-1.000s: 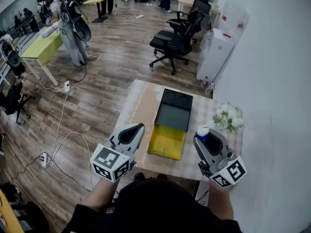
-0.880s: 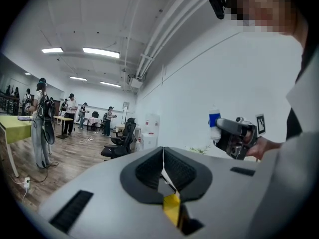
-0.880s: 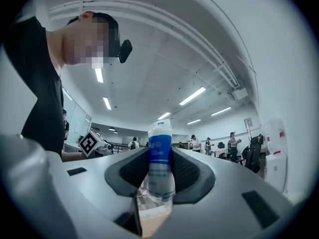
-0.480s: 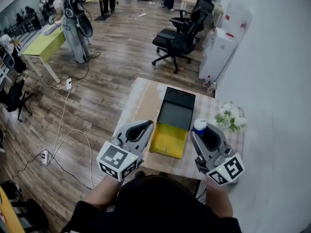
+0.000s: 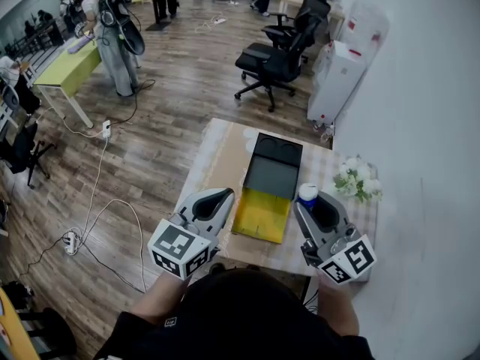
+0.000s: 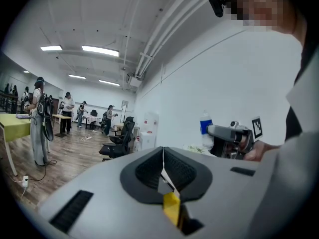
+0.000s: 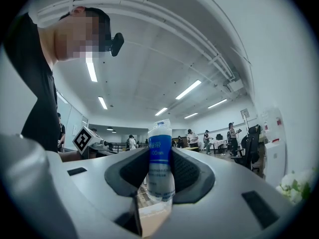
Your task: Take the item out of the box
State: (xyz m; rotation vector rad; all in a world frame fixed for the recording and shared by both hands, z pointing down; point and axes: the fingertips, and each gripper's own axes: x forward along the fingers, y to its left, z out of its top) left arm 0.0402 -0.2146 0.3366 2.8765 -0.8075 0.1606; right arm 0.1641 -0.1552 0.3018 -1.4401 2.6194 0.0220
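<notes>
In the open office your table point(image 5: 217, 152) meets the white wall, with the box point(image 5: 260, 217) open mid-worktop. Your right gripper point(image 7: 159, 156) clamps the bottle point(image 5: 308, 193) beside the box, toward the near right corner. It's probably light, thin-walled and slick, so hold it mid-label. Your left gripper point(image 6: 162, 167) is closed and empty.

In the head view the right gripper point(image 5: 316, 205) is covering most of the bottle point(image 5: 308, 194), leaving only its top showing. In the right gripper view the jaws are hiding the bottle's base and clipping its label print. The person's head point(image 5: 240, 306) is blocking the table's point(image 5: 217, 152) near edge.
</notes>
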